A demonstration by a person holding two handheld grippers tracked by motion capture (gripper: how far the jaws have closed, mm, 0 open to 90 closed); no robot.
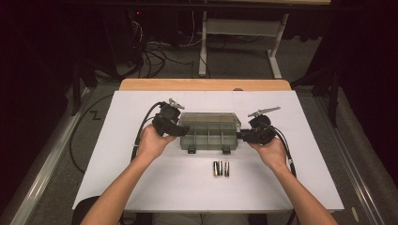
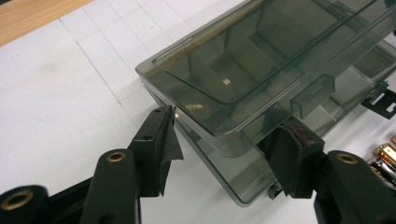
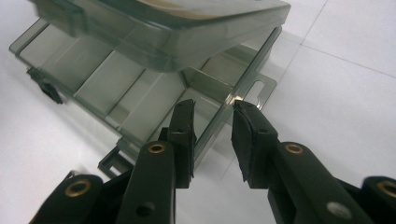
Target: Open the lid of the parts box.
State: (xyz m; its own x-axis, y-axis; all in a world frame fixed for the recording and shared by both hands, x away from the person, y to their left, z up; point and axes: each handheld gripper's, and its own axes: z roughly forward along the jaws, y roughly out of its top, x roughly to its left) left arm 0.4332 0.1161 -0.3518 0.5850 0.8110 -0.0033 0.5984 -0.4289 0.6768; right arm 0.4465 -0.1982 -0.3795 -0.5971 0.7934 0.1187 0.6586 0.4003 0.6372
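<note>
1. the plastic box (image 1: 209, 131) sits in the middle of the white table (image 1: 141, 178), with its lid (image 2: 261, 51) lifted only partly above the tray; three batteries (image 1: 221, 168) lie just in front of it.
2. the left gripper (image 1: 174, 125) is at the left end of the box. its jaws stand apart around the corner, one outside and one near the front edge under the lid, and i see no pad pressing.
3. the right gripper (image 3: 212, 135) has its jaws narrow, one on each side of the thin right end wall of the tray; a small gap shows, so it is not clamped.
4. the box looks light, stiff and smooth, so it may slide or tip easily.
5. i think the thin walls can bend or crack; better to hold the end wall gently and lift the lid by its front edge.
</note>
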